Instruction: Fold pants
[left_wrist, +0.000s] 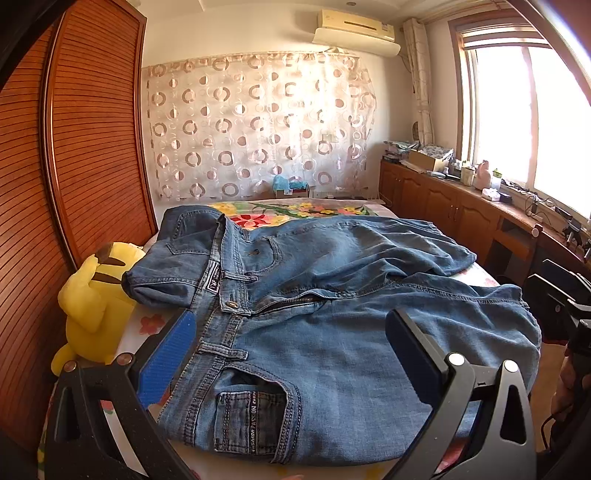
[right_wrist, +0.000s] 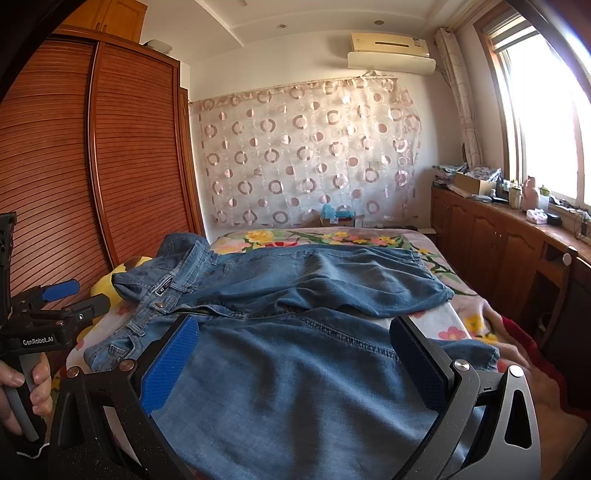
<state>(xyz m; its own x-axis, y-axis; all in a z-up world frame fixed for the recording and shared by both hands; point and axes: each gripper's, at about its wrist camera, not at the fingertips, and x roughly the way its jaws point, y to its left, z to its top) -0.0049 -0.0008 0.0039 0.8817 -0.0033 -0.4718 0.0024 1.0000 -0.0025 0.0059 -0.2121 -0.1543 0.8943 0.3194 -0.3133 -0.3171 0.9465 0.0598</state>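
Note:
Blue denim pants (left_wrist: 332, 295) lie spread across the bed, front up, waistband and open fly at the left, legs running right; they also show in the right wrist view (right_wrist: 295, 332). My left gripper (left_wrist: 291, 332) is open and empty, hovering over the near waistband and front pocket. My right gripper (right_wrist: 295, 339) is open and empty, hovering over the near leg. The left gripper also shows in the right wrist view (right_wrist: 75, 295) at the far left, open, held by a hand.
The bed has a floral sheet (left_wrist: 280, 214). A yellow plush toy (left_wrist: 96, 295) sits at the bed's left edge against a wooden wardrobe (left_wrist: 74, 147). Wooden cabinets (left_wrist: 461, 206) with clutter run along the right wall under the window.

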